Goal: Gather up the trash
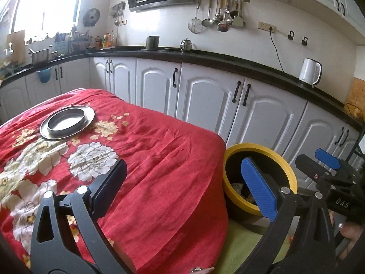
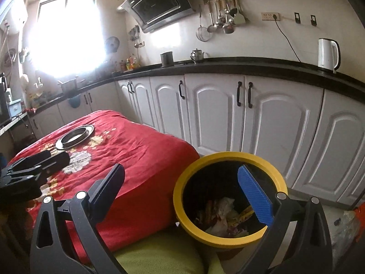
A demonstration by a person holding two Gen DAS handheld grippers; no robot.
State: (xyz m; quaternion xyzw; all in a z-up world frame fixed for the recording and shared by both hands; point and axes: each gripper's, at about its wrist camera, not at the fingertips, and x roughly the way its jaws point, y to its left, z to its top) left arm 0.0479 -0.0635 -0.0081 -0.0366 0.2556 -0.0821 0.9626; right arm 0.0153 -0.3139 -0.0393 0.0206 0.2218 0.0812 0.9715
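A black trash bin with a yellow rim (image 2: pixel 228 157) stands on the floor beside the table; it also shows in the left wrist view (image 1: pixel 257 147). Crumpled paper and wrappers (image 2: pixel 224 217) lie inside it. My right gripper (image 2: pixel 182 194) is open and empty, held just above and in front of the bin's rim. My left gripper (image 1: pixel 184 189) is open and empty over the table's right edge. The left gripper also shows at the left of the right wrist view (image 2: pixel 43 159), and the right gripper at the right of the left wrist view (image 1: pixel 324 159).
The table wears a red flowered cloth (image 1: pixel 148 141). A metal plate with a shallow bowl on it (image 1: pixel 67 121) sits at its far side. White cabinets (image 2: pixel 273 125) under a black counter run behind, with a white kettle (image 2: pixel 328 54). A green cushion (image 2: pixel 159 258) lies below.
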